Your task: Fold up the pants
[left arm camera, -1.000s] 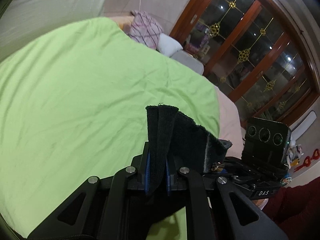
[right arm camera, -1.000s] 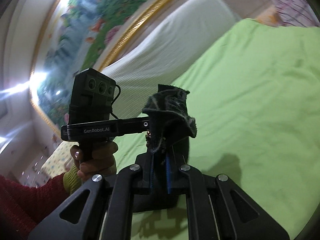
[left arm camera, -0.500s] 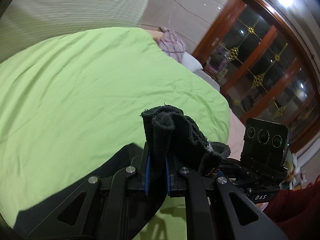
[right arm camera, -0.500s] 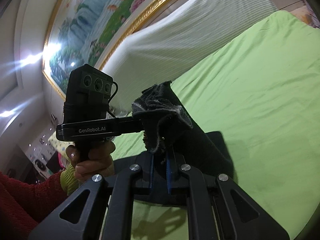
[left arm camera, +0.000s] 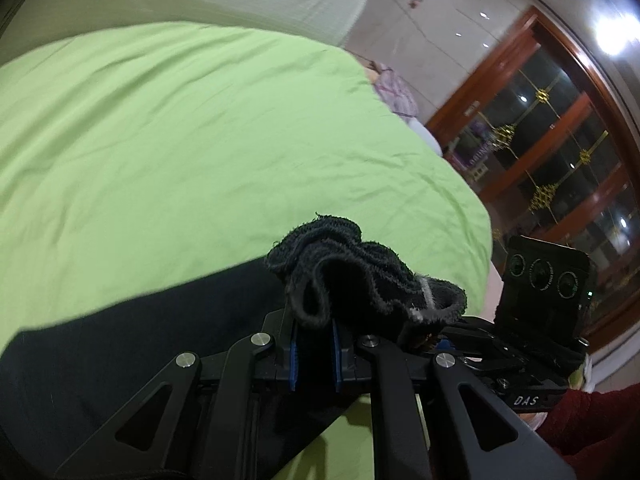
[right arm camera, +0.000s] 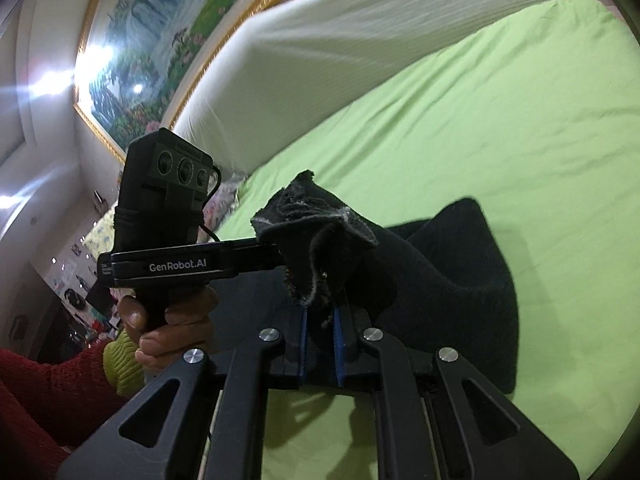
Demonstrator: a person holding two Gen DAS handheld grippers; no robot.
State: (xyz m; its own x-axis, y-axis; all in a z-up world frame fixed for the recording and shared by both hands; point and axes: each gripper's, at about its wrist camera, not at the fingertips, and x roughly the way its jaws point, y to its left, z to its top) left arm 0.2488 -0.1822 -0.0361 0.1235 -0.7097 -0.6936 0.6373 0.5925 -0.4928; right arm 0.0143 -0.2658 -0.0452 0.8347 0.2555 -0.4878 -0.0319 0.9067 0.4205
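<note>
Both grippers, left (left arm camera: 314, 354) and right (right arm camera: 320, 354), clench the pants (right arm camera: 460, 276) by their bunched edge; the right one's jaws are easing open, and the soft, limp cloth will likely sag between grips.

The room is dim, with bright lamp glare (left arm camera: 614, 34) at one o'clock and more glare at nine o'clock in the right view. Edges curve, go dark and look blurry.

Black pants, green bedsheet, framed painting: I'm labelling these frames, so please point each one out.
black pants (right arm camera: 460, 280): right wrist view, on the fabric draped over the bed.
green bedsheet (left arm camera: 180, 140): left wrist view, on a bare stretch of sheet.
framed painting (right arm camera: 160, 52): right wrist view, on the painted landscape inside the gold frame.
</note>
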